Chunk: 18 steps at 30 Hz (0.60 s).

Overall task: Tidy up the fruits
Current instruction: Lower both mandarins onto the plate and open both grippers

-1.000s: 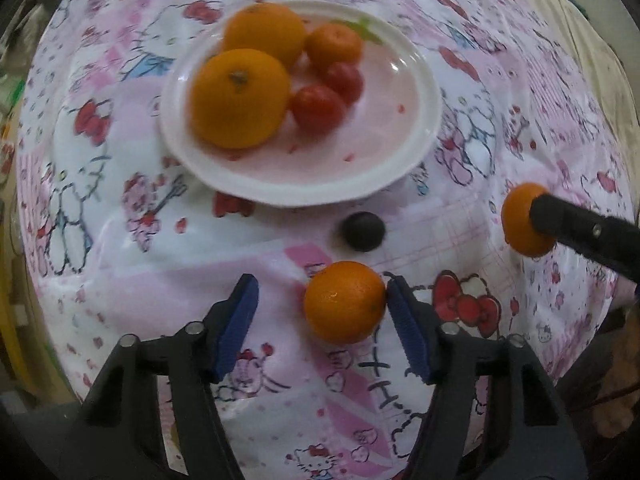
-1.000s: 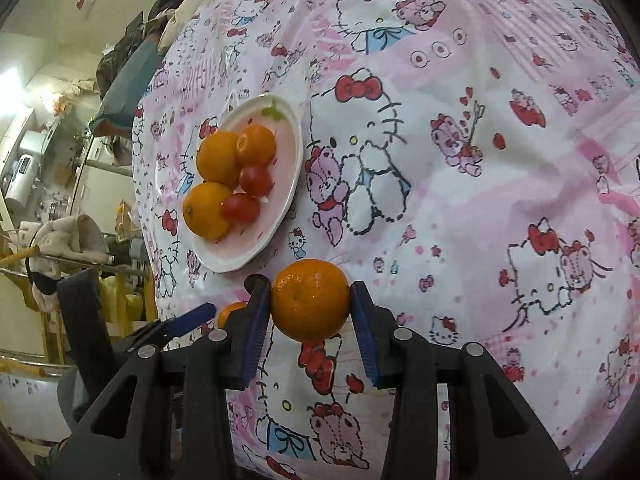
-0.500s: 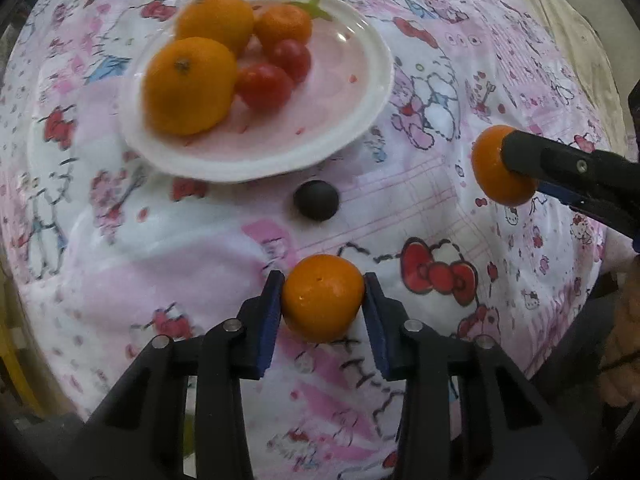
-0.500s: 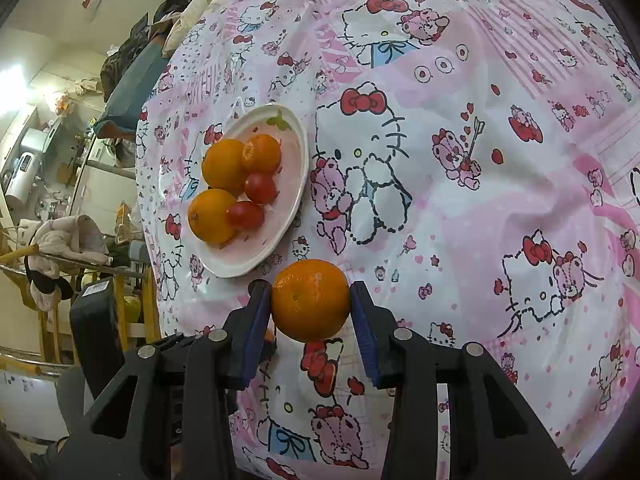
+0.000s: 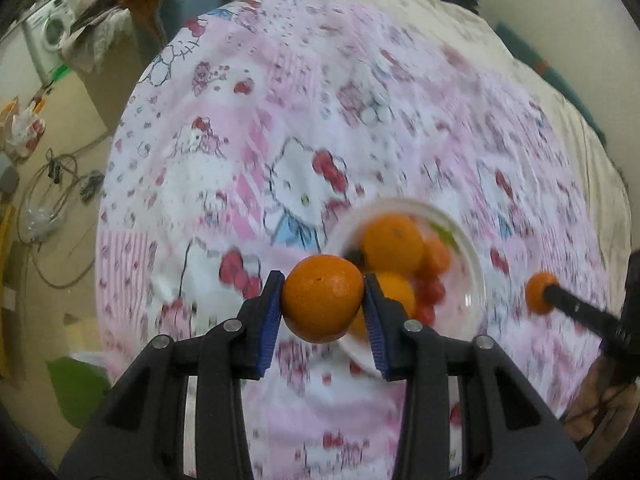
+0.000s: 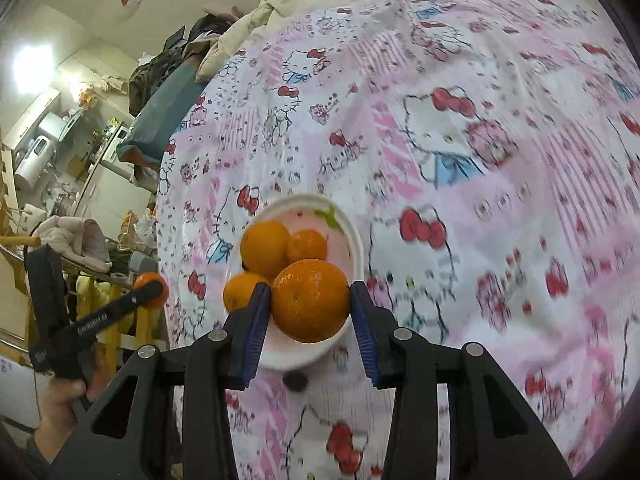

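My left gripper [image 5: 322, 300] is shut on an orange [image 5: 322, 298] and holds it in the air just left of the white plate [image 5: 474, 280]. The plate carries several oranges [image 5: 392, 244] and small red tomatoes [image 5: 430, 292]. My right gripper [image 6: 310, 302] is shut on a second orange [image 6: 310, 300], raised over the near part of the same plate [image 6: 356, 248]. Each gripper shows in the other's view: the right one at the right edge with its orange [image 5: 538, 294], the left one [image 6: 150, 286] at the left. A small dark fruit [image 6: 295, 381] lies on the cloth below the plate.
A pink and white cartoon-cat cloth [image 5: 280, 140] covers the round table. Its edge drops at the left to a floor with cables [image 5: 52, 200] and a washing machine [image 5: 48, 36]. A cream blanket [image 5: 460, 20] lies behind. A hand [image 6: 60, 400] holds the left gripper's handle.
The left gripper closed on the orange lying on the cloth and lifted it, swinging left of the plate. The right gripper rose with its orange and now hangs over the plate.
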{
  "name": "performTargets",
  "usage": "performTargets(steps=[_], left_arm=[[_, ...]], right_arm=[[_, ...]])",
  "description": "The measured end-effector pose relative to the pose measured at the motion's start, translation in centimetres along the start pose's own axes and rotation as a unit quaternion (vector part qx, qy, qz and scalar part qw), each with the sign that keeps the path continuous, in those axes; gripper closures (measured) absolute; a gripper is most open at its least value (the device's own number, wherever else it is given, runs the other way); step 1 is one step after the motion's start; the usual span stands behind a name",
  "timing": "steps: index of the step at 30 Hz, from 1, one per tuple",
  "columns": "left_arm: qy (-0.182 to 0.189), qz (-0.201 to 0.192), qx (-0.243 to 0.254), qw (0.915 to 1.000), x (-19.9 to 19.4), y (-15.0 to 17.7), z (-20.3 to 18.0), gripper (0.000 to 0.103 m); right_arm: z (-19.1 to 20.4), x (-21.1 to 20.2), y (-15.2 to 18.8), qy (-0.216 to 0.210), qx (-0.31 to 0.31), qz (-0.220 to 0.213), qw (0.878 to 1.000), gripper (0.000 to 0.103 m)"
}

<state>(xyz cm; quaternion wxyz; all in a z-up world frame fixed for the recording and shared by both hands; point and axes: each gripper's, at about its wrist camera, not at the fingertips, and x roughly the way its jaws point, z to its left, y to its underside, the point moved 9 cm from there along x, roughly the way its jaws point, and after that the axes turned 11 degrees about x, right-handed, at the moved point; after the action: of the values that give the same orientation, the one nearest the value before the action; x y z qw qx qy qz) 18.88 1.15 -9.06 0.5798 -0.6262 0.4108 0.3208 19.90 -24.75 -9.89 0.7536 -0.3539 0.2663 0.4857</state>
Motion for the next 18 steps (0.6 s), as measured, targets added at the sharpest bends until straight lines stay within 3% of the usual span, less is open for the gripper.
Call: performTargets(steps=[4, 11, 18], left_arm=[[-0.006, -0.013, -0.013, 0.9998, 2.7, -1.9, 1.1, 0.068], [0.042, 0.022, 0.008, 0.9988, 7.1, -2.4, -1.7, 0.068], [0.055, 0.061, 0.003, 0.9966, 9.3, -1.1, -2.5, 0.067]], right_arm=[[0.2, 2.2, -1.3, 0.011, -0.022, 0.007, 1.000, 0.061], [-0.2, 7.1, -1.4, 0.033, -0.042, 0.050, 0.997, 0.061], [-0.3, 9.4, -0.2, 0.042, -0.055, 0.077, 0.995, 0.059]])
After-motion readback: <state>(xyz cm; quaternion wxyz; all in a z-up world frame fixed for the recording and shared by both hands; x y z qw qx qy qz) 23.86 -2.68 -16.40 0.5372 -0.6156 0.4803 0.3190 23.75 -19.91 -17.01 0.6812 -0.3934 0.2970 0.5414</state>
